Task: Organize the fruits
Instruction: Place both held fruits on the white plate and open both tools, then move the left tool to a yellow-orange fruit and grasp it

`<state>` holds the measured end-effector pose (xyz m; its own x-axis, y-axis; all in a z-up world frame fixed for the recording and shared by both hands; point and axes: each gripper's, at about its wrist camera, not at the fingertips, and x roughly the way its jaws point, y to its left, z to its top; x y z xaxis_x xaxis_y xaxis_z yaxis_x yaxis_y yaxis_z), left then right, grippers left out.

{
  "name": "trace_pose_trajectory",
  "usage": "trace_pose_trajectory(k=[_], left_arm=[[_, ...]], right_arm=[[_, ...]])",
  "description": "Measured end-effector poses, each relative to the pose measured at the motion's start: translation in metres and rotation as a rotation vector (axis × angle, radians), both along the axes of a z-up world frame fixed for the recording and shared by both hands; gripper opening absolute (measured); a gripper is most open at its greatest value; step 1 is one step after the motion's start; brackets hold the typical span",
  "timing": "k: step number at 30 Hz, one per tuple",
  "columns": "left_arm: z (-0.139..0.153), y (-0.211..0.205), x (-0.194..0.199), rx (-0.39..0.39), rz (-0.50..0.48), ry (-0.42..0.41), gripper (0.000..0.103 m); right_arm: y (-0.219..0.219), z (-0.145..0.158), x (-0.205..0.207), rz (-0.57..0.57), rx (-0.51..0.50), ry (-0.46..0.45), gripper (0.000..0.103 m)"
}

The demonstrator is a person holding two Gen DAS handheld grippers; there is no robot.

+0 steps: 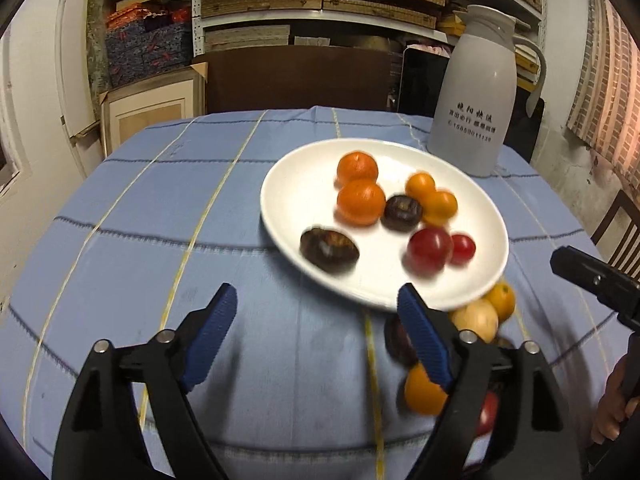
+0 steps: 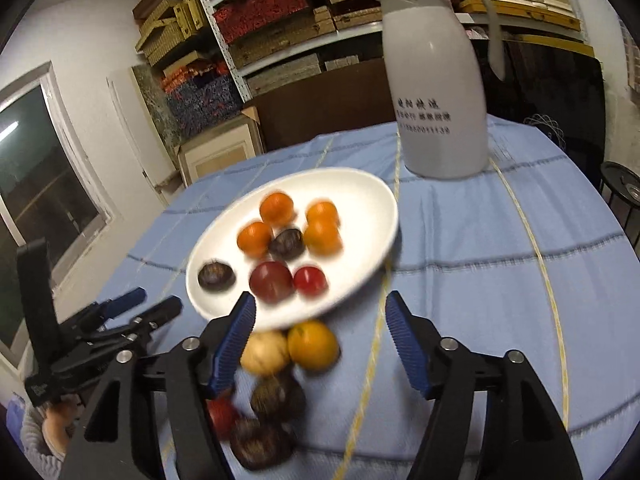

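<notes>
A white plate (image 1: 472,208) (image 2: 360,192) on the blue tablecloth holds several fruits: oranges (image 1: 360,202) (image 2: 255,238), dark water chestnuts (image 1: 329,249) (image 2: 216,276) and red tomatoes (image 1: 429,249) (image 2: 271,282). More loose fruit lies on the cloth in front of the plate: an orange (image 2: 313,345) (image 1: 424,390), a pale round fruit (image 2: 265,352) (image 1: 478,318), dark chestnuts (image 2: 278,398) and a red one (image 2: 222,416). My left gripper (image 1: 318,312) is open and empty, left of the loose fruit. My right gripper (image 2: 320,316) is open and empty, just above the loose fruit.
A tall white thermos jug (image 1: 476,92) (image 2: 436,80) stands behind the plate on the right. Shelves with boxes fill the back wall. A dark chair (image 1: 616,224) is at the table's right edge. The left gripper shows at the left of the right wrist view (image 2: 132,312).
</notes>
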<state>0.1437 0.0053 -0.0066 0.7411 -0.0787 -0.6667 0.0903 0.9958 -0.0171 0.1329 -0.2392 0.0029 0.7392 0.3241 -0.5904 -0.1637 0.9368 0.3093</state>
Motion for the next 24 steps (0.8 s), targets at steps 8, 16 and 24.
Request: trace_pose_trajectory(k=[8,16,24], left_arm=[[-0.008,0.011,-0.039,0.009,0.061,0.015,0.098],[-0.012,-0.015,-0.051,0.05,-0.038,0.0,0.098],[-0.02,-0.037,-0.031,0.104,-0.07,0.018,0.099]], right_arm=[[-0.002,-0.011,-0.023,-0.018,-0.02,0.022,0.09],[-0.009,-0.015,-0.029,-0.031,0.016,0.055,0.094],[-0.011,-0.015,-0.028,-0.042,0.026,0.058,0.094]])
